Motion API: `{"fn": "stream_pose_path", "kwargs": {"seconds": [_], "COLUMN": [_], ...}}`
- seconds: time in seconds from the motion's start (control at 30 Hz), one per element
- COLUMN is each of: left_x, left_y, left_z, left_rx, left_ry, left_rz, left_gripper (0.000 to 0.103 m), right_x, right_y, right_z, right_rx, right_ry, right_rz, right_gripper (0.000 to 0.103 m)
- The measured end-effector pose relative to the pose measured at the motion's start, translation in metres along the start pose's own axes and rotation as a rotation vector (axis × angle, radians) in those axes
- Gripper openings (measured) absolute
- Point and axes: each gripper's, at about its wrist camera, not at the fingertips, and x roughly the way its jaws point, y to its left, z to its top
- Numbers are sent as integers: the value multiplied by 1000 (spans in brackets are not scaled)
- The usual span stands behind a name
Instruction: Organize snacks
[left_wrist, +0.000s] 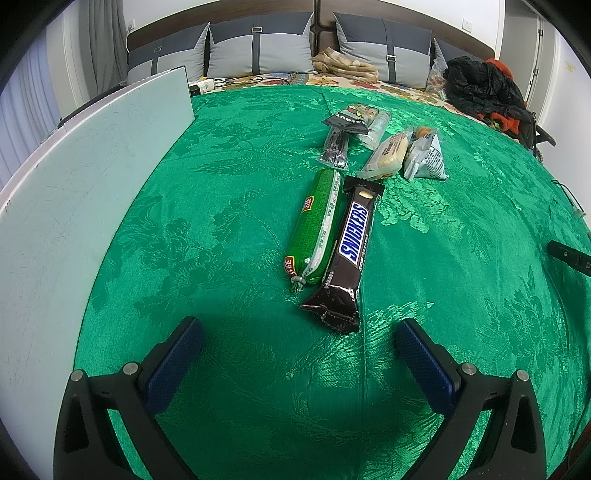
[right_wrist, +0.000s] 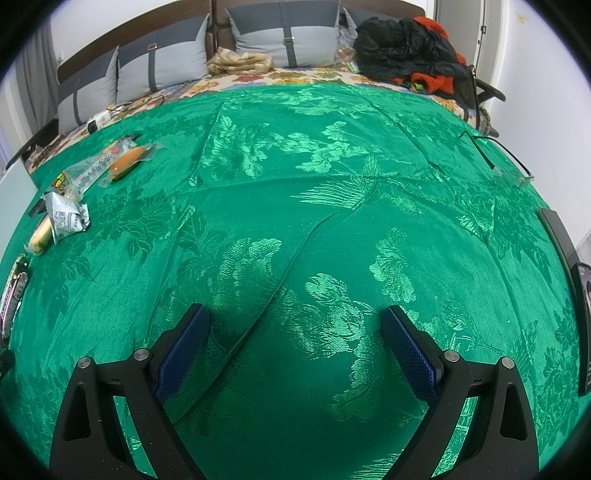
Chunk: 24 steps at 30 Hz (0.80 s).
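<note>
Snacks lay on the green cloth (left_wrist: 229, 229). Through the left camera we saw the Snickers (left_wrist: 349, 254) touching the green sausage (left_wrist: 317, 229), just ahead of our left gripper (left_wrist: 299, 332), whose jaws gaped empty. Behind them sat four more packets, and a white board (left_wrist: 85, 177) stood at left. Our right gripper (right_wrist: 295, 321), also spread wide and empty, faced bare cloth; only there did the orange bun (right_wrist: 127, 162) show plainly, far left.

sausage (left_wrist: 318, 225) left of Snickers bar (left_wrist: 349, 254), touching
</note>
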Motion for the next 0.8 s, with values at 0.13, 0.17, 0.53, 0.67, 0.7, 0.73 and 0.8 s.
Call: {"fn": "stream_pose_path", "kwargs": {"seconds": [0.13,0.17,0.53,0.67,0.7,0.73,0.8], "left_x": [-6,-8,-13,24,27,31,39], "left_y": [5,7,33,22,19,15,7], "left_z": [-1,-1,66,79,80,81,80], "left_rx": [-22,-25,-92,-2,12,27,64], "left_ry": [-8,3,19,133,134,145,156], "left_rz": [-38,-57,-39,-5,-19,-26,-22], "left_gripper": [103,103,101,86,83,77,69], "right_x": [0,0,0,0,0,0,0], "right_y": [0,0,0,-1,-1,-1,-1], "right_z": [0,0,0,0,-1,-1,-1], "right_rx": [0,0,0,0,0,0,0], "right_ry": [0,0,0,0,0,0,0], "right_rz": [0,0,0,0,-1,-1,-1], "right_gripper": [97,97,97,97,97,97,97]}}
